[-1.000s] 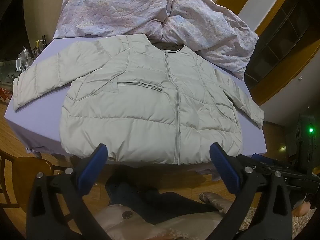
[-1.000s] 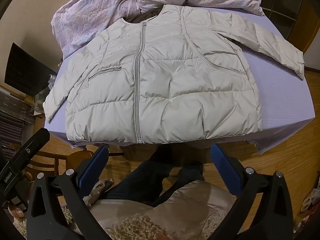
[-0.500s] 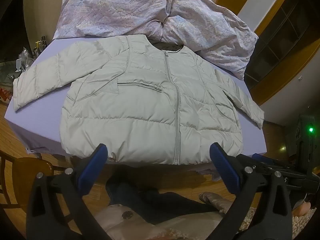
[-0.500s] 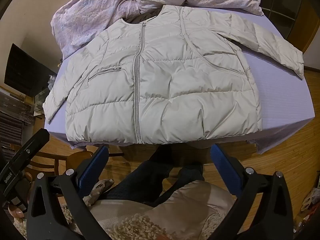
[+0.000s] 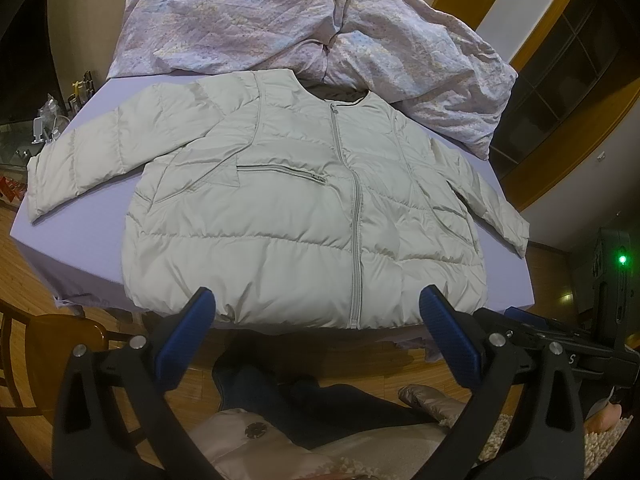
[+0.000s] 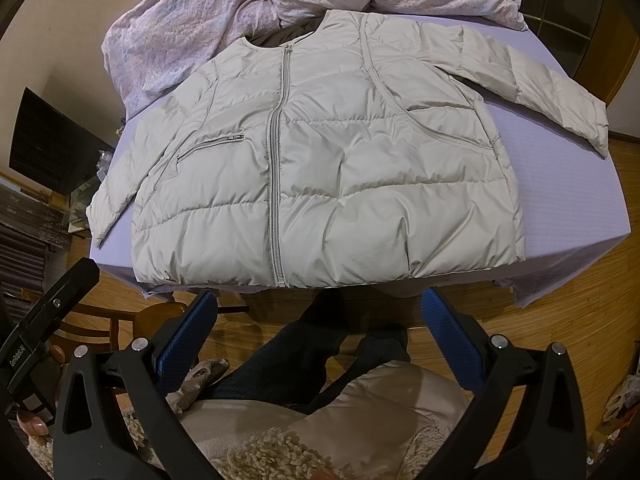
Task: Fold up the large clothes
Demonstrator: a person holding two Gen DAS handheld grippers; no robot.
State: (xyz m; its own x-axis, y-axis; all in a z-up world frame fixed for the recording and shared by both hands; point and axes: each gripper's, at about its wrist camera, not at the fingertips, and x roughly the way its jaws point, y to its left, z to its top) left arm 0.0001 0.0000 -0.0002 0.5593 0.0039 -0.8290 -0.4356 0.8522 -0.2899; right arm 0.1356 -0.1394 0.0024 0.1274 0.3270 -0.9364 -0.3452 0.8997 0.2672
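A pale grey puffer jacket [image 5: 288, 208] lies flat and zipped, front up, on a lavender table [image 5: 92, 236], sleeves spread to both sides. It also shows in the right wrist view [image 6: 344, 184]. My left gripper [image 5: 316, 300] is open and empty, held just before the jacket's hem near the table's front edge. My right gripper [image 6: 320, 300] is open and empty, held back from the hem above the person's legs.
A crumpled floral quilt [image 5: 304, 24] lies behind the jacket's collar. A wooden chair [image 5: 44, 344] stands at the table's front left. The person's legs [image 6: 320, 360] are below the grippers. The other gripper's body [image 5: 560, 344] shows at the right.
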